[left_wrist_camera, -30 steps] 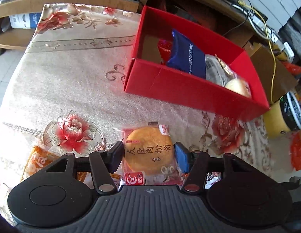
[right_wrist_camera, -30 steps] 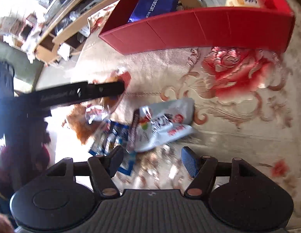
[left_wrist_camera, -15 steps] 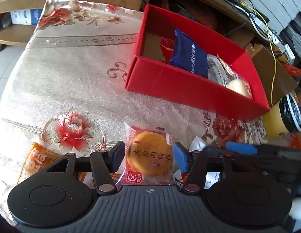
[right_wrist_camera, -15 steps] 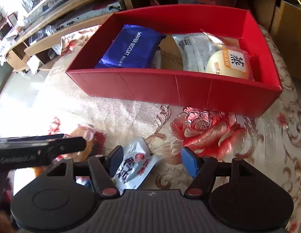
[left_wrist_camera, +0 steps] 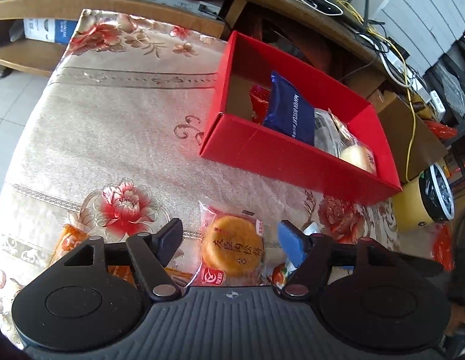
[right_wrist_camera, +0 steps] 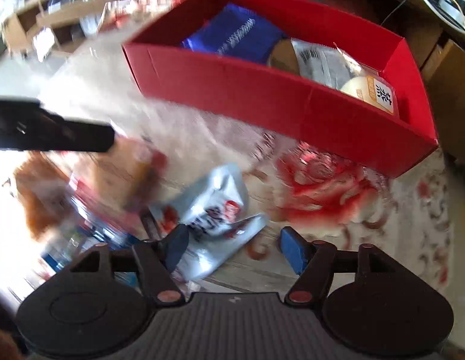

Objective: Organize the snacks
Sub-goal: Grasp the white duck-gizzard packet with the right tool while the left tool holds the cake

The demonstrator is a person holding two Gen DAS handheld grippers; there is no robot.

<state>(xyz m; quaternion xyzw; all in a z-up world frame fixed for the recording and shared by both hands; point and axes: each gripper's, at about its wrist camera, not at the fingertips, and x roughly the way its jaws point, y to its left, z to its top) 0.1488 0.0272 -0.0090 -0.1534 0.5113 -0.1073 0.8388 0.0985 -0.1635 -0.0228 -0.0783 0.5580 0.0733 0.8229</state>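
the red box (left_wrist_camera: 280, 153) sits on the floral tablecloth (left_wrist_camera: 118, 126), open at the top. inside it a dark blue wafer biscuit pack (left_wrist_camera: 289, 114) leans upright near the middle, with a small red wrapper (left_wrist_camera: 258, 99) just beside it toward the box's emptier end. toward the other end lie a grey-clear packet (right_wrist_camera: 322, 63) and a pale round bun in a wrapper (right_wrist_camera: 373, 90), against the near wall.

in front of the box, apart from it, the round meat-floss cake in its clear and red wrapper (left_wrist_camera: 232, 249) lies flat between the spread fingers of the left gripper (left_wrist_camera: 231, 240); neither finger touches it. an orange packet (left_wrist_camera: 70, 246) lies farther from the box, partly hidden.

the right gripper (right_wrist_camera: 232, 246) is wide open too, holding nothing. a white and red snack pouch (right_wrist_camera: 214, 213) lies just ahead of it, its lower edge by the left finger, short of the box. this view is blurred.
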